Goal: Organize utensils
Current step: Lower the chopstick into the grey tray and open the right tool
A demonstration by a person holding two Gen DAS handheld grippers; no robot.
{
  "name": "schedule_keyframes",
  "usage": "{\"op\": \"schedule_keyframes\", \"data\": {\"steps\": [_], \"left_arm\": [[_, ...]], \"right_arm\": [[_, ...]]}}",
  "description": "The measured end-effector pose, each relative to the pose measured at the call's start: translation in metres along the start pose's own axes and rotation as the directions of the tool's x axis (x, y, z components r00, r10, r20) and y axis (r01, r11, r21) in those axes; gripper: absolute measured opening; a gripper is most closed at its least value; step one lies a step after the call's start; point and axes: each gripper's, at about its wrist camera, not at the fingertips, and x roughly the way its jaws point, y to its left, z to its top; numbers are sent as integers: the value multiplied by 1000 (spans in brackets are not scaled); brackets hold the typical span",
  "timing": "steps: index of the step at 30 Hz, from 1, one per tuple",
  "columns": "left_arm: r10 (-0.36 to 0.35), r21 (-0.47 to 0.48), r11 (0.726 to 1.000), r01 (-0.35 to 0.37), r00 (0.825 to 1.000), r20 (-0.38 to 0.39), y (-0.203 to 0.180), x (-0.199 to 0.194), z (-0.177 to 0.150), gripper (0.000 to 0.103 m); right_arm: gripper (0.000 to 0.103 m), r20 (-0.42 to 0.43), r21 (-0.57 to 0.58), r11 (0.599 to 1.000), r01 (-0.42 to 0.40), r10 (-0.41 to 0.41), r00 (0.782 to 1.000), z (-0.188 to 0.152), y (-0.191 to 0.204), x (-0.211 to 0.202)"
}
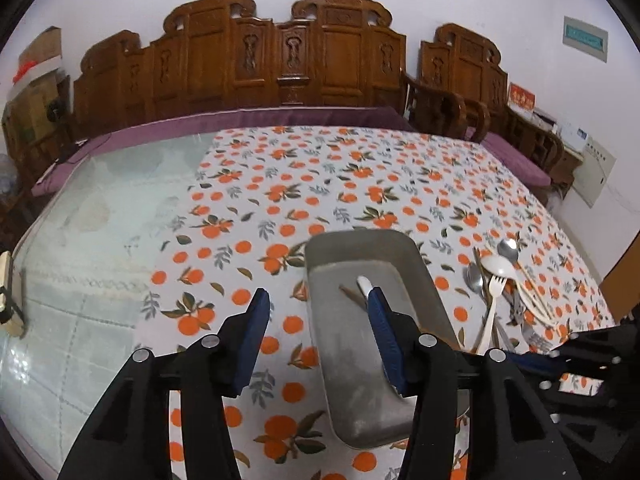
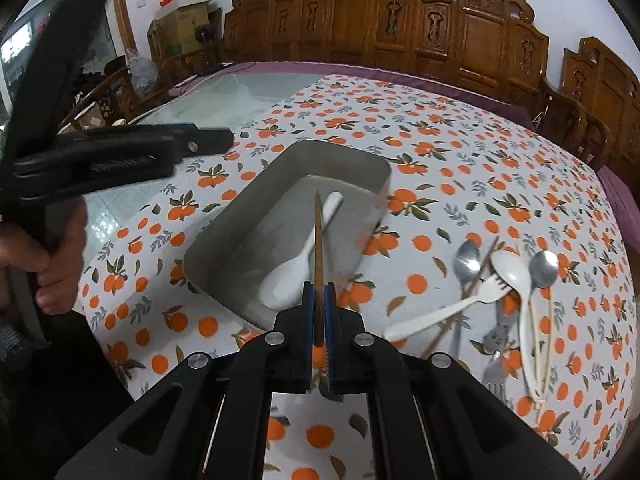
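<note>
Jaws of the right gripper (image 2: pixel 319 300) clamp a brown chopstick (image 2: pixel 318 240) over the metal tray (image 2: pixel 224 236); a white spoon (image 2: pixel 296 260) lies inside. Left gripper (image 1: pixel 316 320) jaws stand apart, empty, above the tray.

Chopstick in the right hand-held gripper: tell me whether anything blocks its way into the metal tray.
Nothing visible blocks it. The chopstick already points over the tray, where only a white spoon lies beside its line.
</note>
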Motion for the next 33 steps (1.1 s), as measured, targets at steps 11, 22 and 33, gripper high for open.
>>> {"op": "schedule_keyframes", "data": {"steps": [11, 22, 33], "left_arm": [[10, -62, 998, -9, 1000, 15, 22, -5, 5, 49], [16, -58, 998, -15, 1000, 13, 23, -5, 4, 49], [-11, -6, 1000, 11, 1000, -3, -9, 0, 1, 49]], "right_arm": [[6, 11, 18, 1000, 15, -15, 1000, 18, 11, 22], [8, -5, 46, 994, -99, 100, 995, 14, 15, 36], [13, 83, 71, 996, -51, 45, 996, 3, -27, -8]]}}
